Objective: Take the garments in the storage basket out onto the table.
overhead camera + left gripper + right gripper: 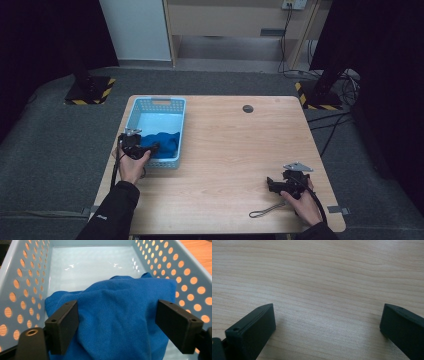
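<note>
Blue cloth (117, 315) in basket (25, 277), between spread-jawed left gripper (116, 327); right gripper (327, 332) likewise agape.

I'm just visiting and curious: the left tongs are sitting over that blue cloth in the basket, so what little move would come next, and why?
Probably closing the left tongs on the blue cloth. Their jaws stand open on either side of the bunched fabric, which lies at the near end of the light blue basket. The right tongs rest open over bare table, so they seem idle.
</note>
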Demonstrator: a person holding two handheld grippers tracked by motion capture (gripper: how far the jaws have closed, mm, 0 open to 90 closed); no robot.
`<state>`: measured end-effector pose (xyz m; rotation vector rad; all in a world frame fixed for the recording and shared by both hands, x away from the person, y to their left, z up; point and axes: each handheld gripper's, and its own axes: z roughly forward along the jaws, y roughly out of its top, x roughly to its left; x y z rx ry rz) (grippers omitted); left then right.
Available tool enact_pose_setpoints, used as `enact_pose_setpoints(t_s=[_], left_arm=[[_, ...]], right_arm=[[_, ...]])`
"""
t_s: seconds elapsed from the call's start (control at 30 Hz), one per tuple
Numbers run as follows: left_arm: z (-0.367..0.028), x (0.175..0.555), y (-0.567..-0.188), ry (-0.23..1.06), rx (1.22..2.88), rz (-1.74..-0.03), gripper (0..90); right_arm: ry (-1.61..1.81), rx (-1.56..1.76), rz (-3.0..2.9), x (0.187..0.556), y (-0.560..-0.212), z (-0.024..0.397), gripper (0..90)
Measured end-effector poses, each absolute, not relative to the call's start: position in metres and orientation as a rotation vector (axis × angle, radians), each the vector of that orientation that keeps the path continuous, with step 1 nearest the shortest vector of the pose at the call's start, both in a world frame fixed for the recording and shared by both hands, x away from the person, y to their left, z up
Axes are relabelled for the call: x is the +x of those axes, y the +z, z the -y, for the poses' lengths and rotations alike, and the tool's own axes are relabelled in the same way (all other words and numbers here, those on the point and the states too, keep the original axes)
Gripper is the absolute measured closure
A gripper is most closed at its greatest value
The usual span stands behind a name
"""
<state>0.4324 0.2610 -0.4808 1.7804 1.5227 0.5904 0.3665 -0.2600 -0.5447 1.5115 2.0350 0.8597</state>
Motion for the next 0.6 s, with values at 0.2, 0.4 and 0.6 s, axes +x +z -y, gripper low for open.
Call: enact_pose_setpoints(t_s=[0.2,0.4,0.6], left_arm=[[-0.258,0.4356,-0.4817,0.587,1.8,-1.525,21.5],[-0.2572,0.4375,-0.4824,0.592,1.802,-1.532,23.4],[-0.2563,0.4387,-0.4837,0.587,1.808,-1.532,28.8]], right_arm=[[0.86,1.511,-2.035,0.3665,-0.5447,0.26,0.4],[0.86,1.512,-2.035,0.3665,-0.5447,0.26,0.4],[0.86,1.512,-2.035,0.3665,-0.5447,0.26,0.4]])
